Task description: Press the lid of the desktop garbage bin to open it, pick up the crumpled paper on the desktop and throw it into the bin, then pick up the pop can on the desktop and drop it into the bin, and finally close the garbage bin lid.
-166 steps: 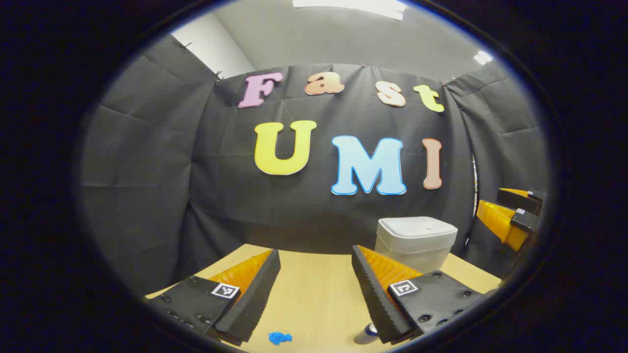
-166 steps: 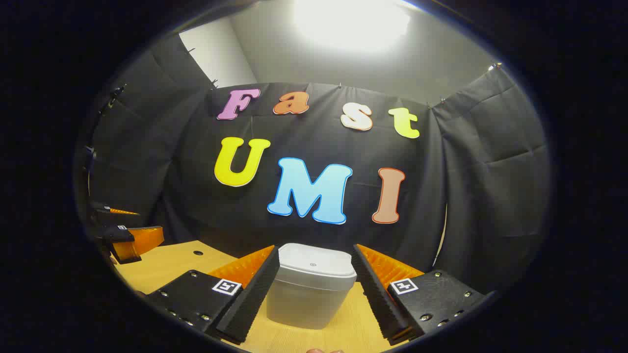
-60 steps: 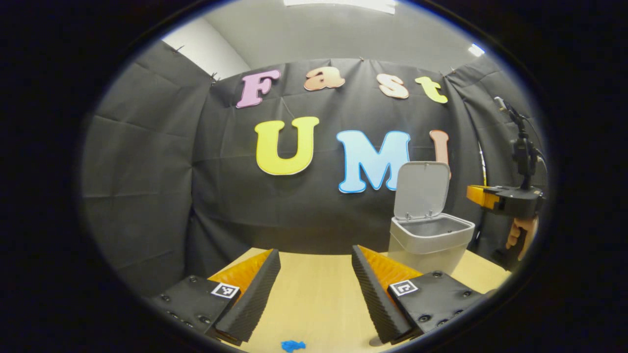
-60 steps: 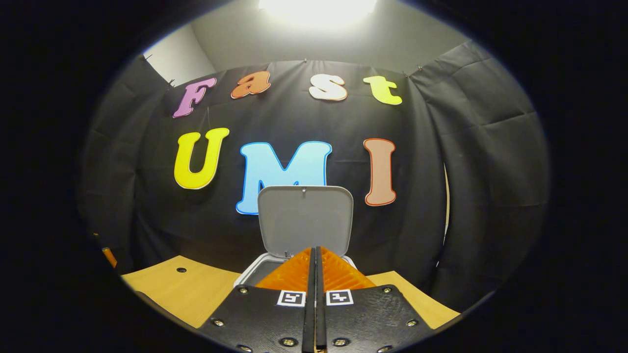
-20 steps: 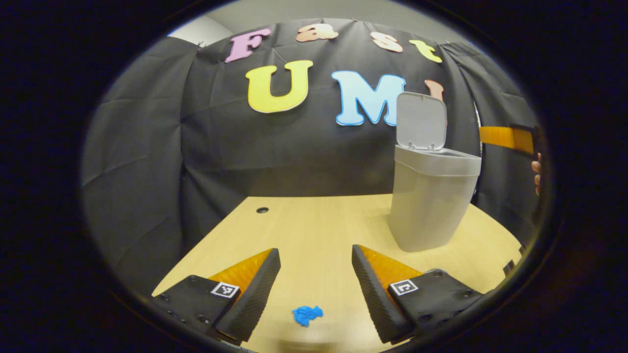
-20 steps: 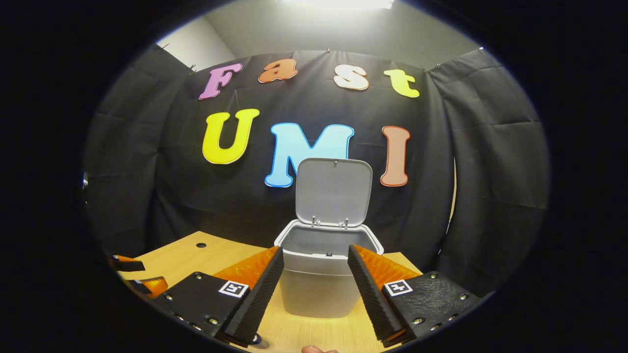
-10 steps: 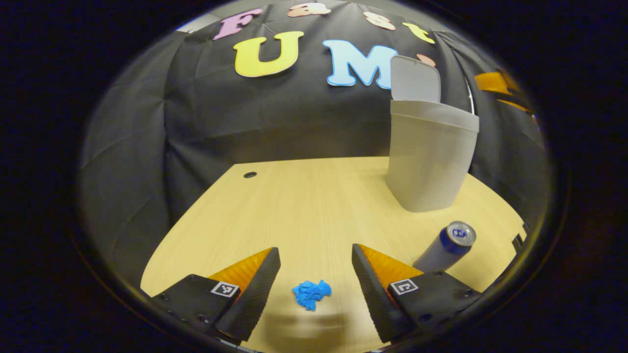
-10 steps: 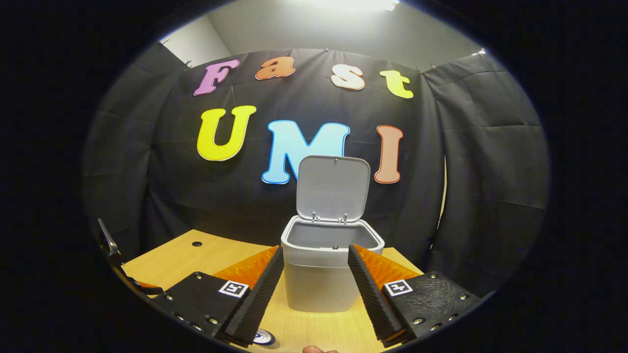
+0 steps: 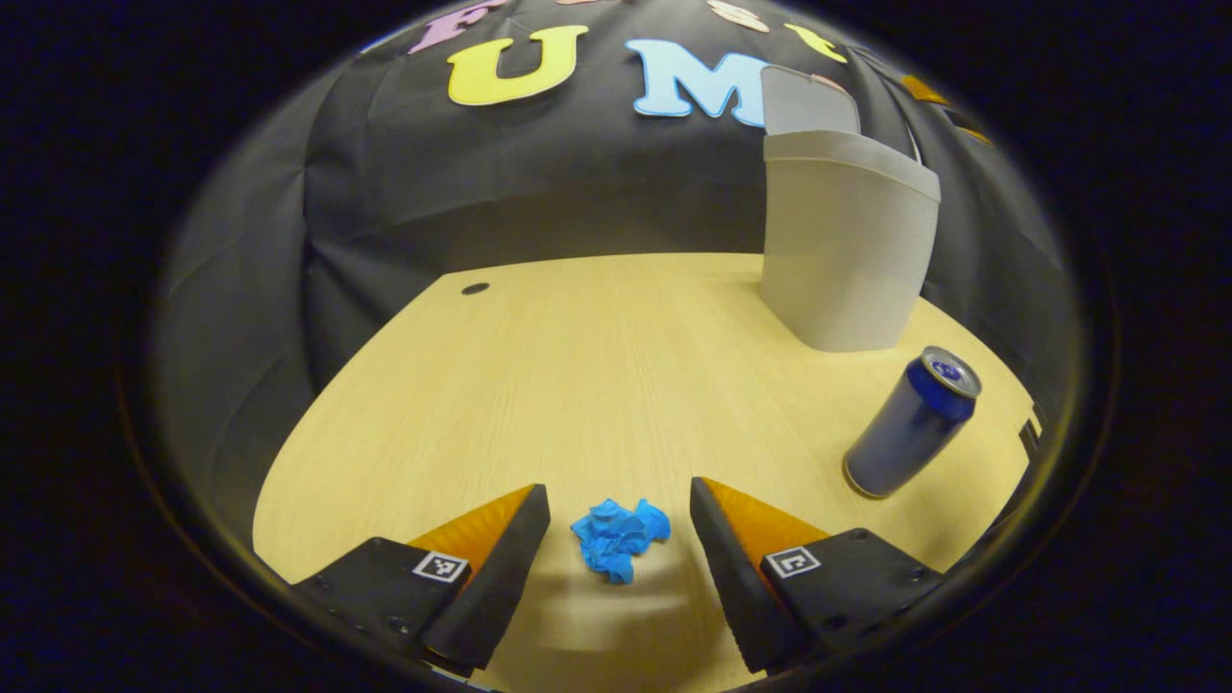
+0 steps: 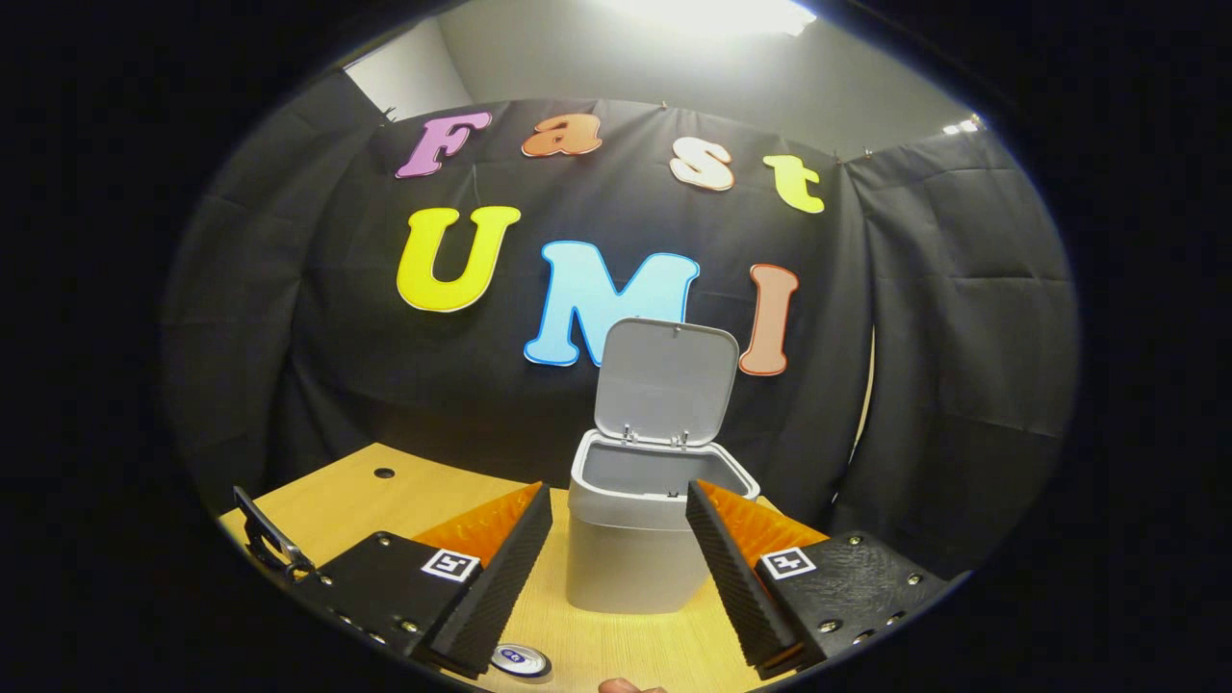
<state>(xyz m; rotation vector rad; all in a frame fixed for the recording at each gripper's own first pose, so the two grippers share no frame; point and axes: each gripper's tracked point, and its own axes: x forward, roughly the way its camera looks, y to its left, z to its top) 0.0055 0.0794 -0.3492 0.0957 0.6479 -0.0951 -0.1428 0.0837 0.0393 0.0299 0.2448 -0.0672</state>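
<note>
1. In the left gripper view, the left gripper [image 9: 616, 534] was tilted down over the desk [image 9: 577, 366], its jaws spread wide with the blue crumpled paper [image 9: 619, 537] lying on the wood between the fingertips — neither finger touched it.
2. Half a second earlier the paper sat lower in that view and smaller; the gripper had since dropped and pitched further toward the desk.
3. To the right and farther off, the pop can [image 9: 911, 422] stood upright on the desk, well apart from the paper; it had come fully into that view.
4. Beyond it stood the garbage bin [image 9: 847, 250], its lid [image 9: 808, 101] raised.
5. In the right gripper view, the right gripper [image 10: 616, 568] was held about level, jaws released and empty, aimed at the bin [image 10: 635, 549] — the lid [image 10: 666, 382] stood upright behind the open mouth, as before.
6. The can's top [image 10: 520, 660] showed just under the gripper's left finger.
</note>
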